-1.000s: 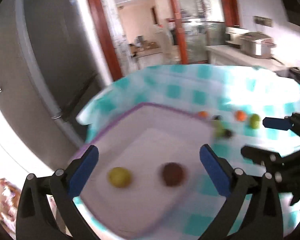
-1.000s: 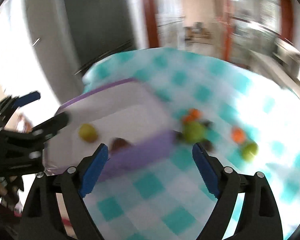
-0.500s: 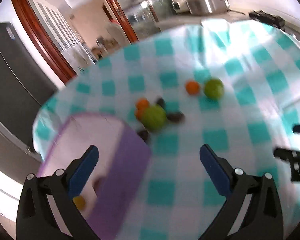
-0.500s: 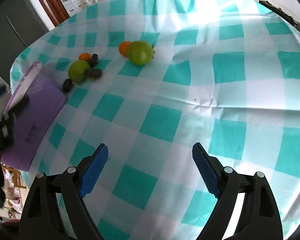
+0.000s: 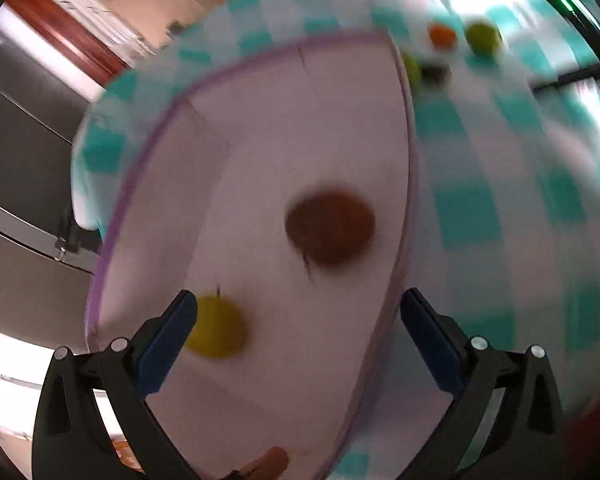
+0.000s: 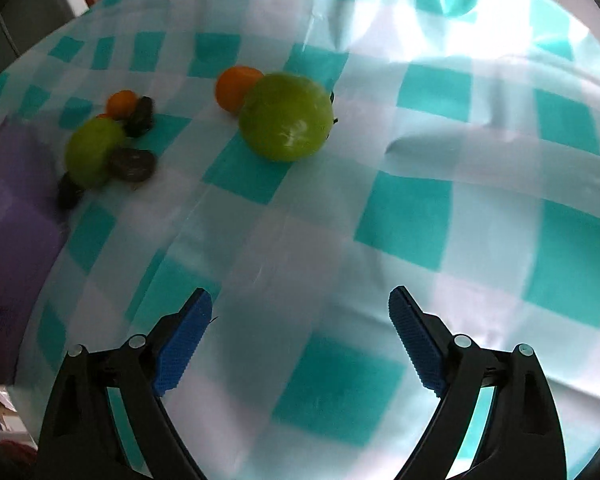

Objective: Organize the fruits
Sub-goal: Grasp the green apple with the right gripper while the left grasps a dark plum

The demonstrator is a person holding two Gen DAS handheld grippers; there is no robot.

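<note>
Your left gripper [image 5: 298, 314] is spread wide with nothing between its blue pads [image 5: 166, 338], and it hangs just over the purple-rimmed bin [image 5: 408, 184]. Inside the bin, a yellow fruit [image 5: 218, 328] lies close by your left pad, and a round brown fruit [image 5: 330, 228] sits farther in on the pale floor; the blur is heavy here, so the brown one may be a plum or something like it. Past the bin's far rim, on the teal-and-white checked tablecloth [image 5: 476, 200], you can see an orange fruit [image 5: 442, 35] and a green one [image 5: 483, 38] near each other. Your right gripper [image 6: 300, 336] is likewise wide open and holds nothing, poised above bare cloth. Ahead of it rests a large green tomato-like fruit [image 6: 286, 116] with a small orange [image 6: 236, 86] touching its far side. Farther left is a cluster: a second green fruit [image 6: 94, 150], another small orange [image 6: 122, 103] behind it, and three dark fruits [image 6: 132, 165] pressed around it, all just beside the bin's purple wall [image 6: 14, 216].
</note>
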